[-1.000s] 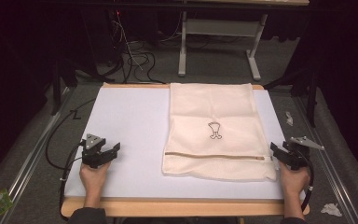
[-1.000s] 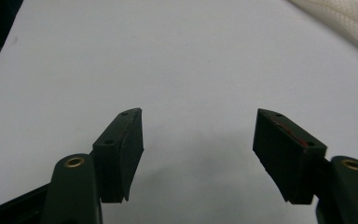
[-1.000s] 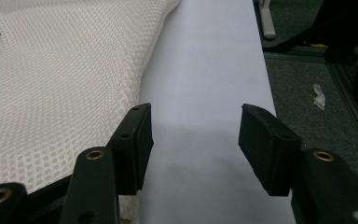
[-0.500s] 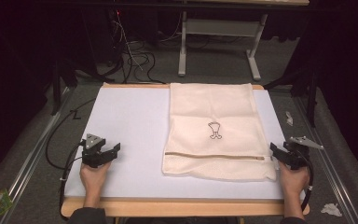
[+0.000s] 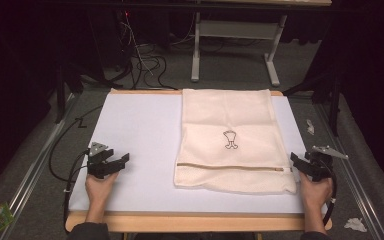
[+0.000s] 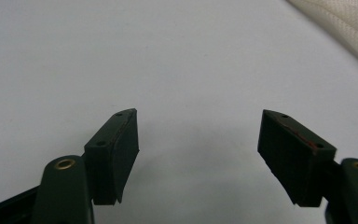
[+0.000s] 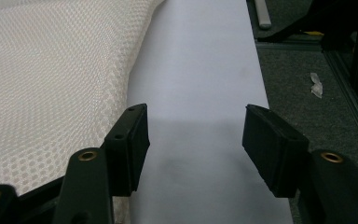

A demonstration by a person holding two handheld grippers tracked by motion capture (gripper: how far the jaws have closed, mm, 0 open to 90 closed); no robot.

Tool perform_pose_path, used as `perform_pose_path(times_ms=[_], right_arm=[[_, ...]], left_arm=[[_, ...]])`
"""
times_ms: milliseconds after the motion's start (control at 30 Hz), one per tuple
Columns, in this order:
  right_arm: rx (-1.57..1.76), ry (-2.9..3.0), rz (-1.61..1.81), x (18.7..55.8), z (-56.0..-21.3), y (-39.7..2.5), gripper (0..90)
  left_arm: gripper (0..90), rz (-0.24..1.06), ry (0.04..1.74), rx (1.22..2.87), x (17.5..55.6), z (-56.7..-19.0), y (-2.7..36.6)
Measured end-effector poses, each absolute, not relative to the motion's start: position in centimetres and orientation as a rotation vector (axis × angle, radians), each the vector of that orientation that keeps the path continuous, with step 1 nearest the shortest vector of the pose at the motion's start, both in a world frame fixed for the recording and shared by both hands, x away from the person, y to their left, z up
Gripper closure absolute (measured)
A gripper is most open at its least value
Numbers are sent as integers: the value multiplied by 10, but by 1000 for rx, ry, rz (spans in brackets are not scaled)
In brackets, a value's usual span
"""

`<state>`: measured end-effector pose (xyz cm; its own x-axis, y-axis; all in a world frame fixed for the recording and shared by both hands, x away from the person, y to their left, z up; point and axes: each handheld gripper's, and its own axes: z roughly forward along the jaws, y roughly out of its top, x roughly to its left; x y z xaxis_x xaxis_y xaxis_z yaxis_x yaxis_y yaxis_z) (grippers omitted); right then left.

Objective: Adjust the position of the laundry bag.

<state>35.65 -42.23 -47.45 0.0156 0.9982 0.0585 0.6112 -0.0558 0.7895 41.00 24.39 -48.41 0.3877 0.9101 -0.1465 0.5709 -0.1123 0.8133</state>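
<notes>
While the cream mesh laundry bag [image 5: 232, 142] lies flat right of centre on the white table [image 5: 140, 130], both grippers wait. The left gripper [image 6: 198, 140] gapes empty; the right gripper [image 7: 193, 135], open beside its edge, must likely reach first.

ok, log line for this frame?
left gripper: open, over white mat | right gripper: open, beside mesh laundry bag | bag flat, untouched
</notes>
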Motion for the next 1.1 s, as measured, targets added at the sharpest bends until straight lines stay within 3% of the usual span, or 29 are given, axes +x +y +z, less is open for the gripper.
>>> perform_pose_path(times_ms=[267,400,633,1100], right_arm=[[1744,1636,916,356,-474,-427,445],[1729,1647,964,352,-472,-427,417],[1737,1668,1016,346,-470,-428,412],[1659,1790,1038,341,-456,-409,488]], left_arm=[[299,487,1270,1790,408,-482,241],[314,479,1245,1837,408,-478,235],[319,447,1184,1884,407,-470,213],[322,345,1067,1964,409,-456,156]])
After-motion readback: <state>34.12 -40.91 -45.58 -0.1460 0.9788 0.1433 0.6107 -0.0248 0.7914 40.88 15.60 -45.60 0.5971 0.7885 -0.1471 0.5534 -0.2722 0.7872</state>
